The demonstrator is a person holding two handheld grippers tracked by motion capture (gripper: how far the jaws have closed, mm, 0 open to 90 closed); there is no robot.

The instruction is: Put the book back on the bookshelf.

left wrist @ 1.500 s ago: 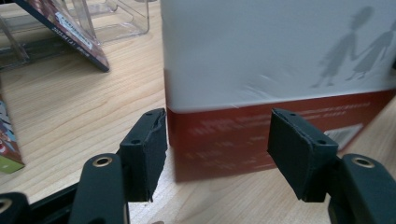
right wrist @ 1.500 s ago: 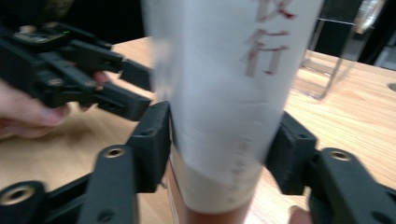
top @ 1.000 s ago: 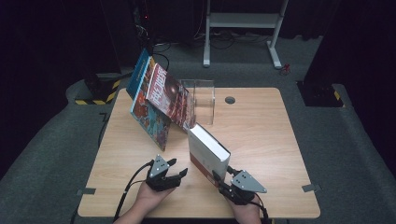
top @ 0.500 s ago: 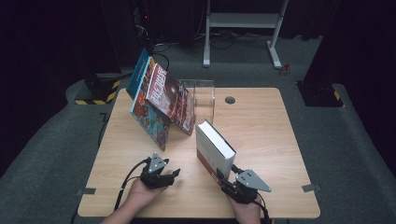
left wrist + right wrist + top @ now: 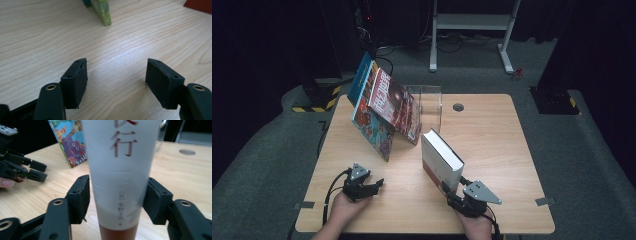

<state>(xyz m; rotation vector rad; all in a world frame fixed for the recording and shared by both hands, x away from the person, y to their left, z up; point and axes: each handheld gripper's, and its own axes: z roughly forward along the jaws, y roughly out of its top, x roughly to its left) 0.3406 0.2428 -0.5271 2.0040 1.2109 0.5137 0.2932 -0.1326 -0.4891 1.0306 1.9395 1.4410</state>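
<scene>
The book (image 5: pixel 120 175) is wrapped in a white spine printed with red and grey characters, above a brown band. The picture book (image 5: pixel 68 142) is covered in bright cartoon colours: blue, purple, orange. The table (image 5: pixel 492 130) is patterned in pale wood grain. Both grippers' jaws are coloured black.

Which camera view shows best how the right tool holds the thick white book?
The right gripper view: the white book's spine stands between the right tool's two black pads, both at its sides. The high view shows the book tilted on the table, the grip hidden. The left gripper view gives no clear sight of it.
</scene>
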